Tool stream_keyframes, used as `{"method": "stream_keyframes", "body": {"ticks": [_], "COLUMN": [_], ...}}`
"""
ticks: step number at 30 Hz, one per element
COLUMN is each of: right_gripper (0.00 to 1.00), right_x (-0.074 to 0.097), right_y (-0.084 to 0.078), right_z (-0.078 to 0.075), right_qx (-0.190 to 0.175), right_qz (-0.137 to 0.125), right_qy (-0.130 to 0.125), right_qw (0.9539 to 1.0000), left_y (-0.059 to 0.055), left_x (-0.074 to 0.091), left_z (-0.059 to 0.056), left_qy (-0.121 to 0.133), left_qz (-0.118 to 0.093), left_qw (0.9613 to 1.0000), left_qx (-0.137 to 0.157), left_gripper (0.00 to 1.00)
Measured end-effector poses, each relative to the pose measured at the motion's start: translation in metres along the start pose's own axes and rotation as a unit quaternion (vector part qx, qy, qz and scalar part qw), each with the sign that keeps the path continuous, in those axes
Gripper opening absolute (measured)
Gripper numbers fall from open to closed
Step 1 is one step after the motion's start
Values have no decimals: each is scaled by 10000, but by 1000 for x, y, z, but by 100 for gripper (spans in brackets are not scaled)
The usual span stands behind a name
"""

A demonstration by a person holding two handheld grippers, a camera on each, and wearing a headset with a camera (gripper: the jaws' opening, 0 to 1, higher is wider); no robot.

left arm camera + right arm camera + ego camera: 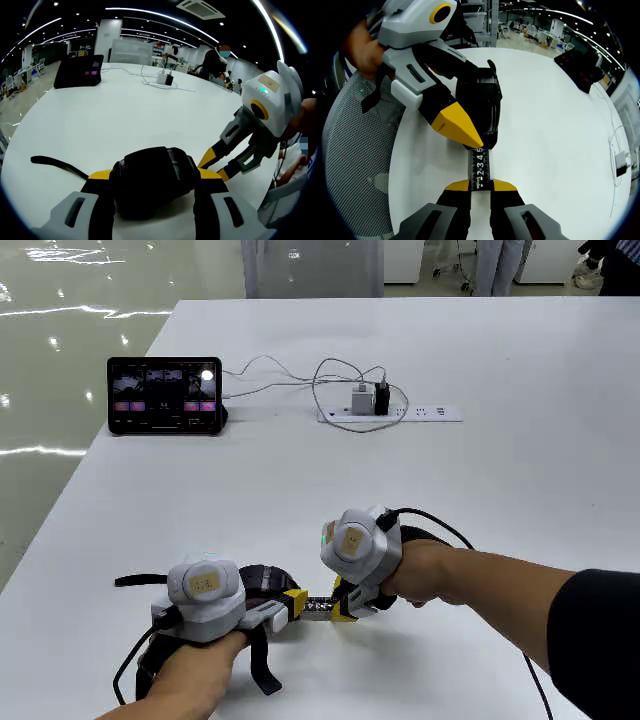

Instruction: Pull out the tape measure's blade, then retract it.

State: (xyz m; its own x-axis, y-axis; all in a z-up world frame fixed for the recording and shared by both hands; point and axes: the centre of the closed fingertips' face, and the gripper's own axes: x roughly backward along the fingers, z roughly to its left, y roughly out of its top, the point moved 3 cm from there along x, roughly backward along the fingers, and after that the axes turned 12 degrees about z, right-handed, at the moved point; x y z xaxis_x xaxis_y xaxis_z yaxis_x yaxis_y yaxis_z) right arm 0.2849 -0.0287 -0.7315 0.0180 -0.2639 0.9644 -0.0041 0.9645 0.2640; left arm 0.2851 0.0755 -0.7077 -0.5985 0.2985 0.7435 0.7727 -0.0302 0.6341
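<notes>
Clamping one rounded, glossy black tape measure [150, 185] on the smooth white table [450, 470] between the left gripper's [155, 175] yellow-tipped jaws. Pinching the one flat black blade [480, 165], white numerals showing, in the right gripper [480, 186], jaws narrow on it, just beside the case. Trailing one thin black strap [55, 164]. Sitting far back: one dark tablet [165, 395], one white power strip [420, 413].

We record a white table [480, 420] — tablet [165, 395] at ten o'clock, power strip [395, 412] at twelve, tape measure [262, 585] at six.
</notes>
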Motion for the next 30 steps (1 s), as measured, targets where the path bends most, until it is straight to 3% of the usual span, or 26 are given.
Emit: {"method": "stream_keyframes", "body": {"ticks": [18, 30], "right_gripper": [11, 11], "right_x": [-5, -6], "right_y": [15, 19], "right_z": [-3, -3], "right_qx": [-24, -146], "right_qz": [-231, -239], "right_qy": [-94, -24], "right_qw": [9997, 9996], "left_y": [0, 1], "left_x": [0, 0], "left_z": [1, 1], "left_qy": [-39, -54], "left_qz": [8, 3], "left_qw": [10000, 9999], "left_qx": [73, 94], "left_gripper": [59, 59]}}
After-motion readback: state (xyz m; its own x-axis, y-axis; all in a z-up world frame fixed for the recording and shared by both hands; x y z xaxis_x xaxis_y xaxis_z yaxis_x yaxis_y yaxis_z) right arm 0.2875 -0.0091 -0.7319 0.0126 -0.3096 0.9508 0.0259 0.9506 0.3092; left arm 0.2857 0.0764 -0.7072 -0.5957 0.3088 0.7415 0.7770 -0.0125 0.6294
